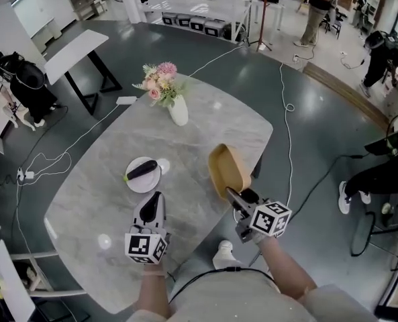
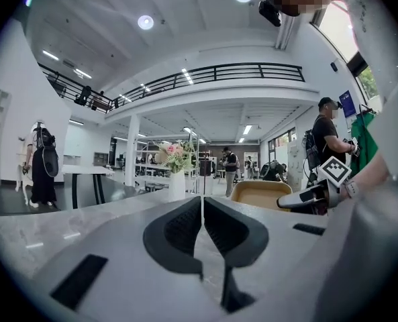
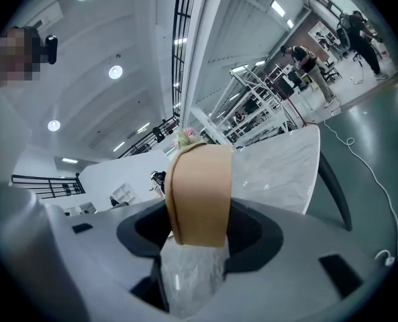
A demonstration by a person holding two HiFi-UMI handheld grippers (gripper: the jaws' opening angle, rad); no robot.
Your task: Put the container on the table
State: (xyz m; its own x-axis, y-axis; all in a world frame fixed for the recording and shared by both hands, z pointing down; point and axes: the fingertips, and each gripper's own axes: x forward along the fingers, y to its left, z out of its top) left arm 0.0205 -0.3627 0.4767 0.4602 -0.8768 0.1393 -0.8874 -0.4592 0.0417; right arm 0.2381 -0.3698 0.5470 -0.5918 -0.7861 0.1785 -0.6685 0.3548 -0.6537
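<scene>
A tan, shallow container (image 1: 228,170) is tipped up on its side over the right edge of the marble table (image 1: 212,113). My right gripper (image 1: 233,196) is shut on its near rim. In the right gripper view the container (image 3: 199,193) fills the gap between the jaws of the right gripper (image 3: 199,230), with the marble behind it. My left gripper (image 1: 153,200) hovers low over the table's front part, shut and holding nothing. In the left gripper view the left gripper (image 2: 203,230) has its pads touching, and the container (image 2: 269,194) and right gripper (image 2: 306,198) show at the right.
A white vase of pink flowers (image 1: 178,109) stands at the table's far side. A white plate (image 1: 135,185) with a dark long vegetable (image 1: 141,170) lies just ahead of the left gripper. Cables run over the floor, and people stand at the room's edges.
</scene>
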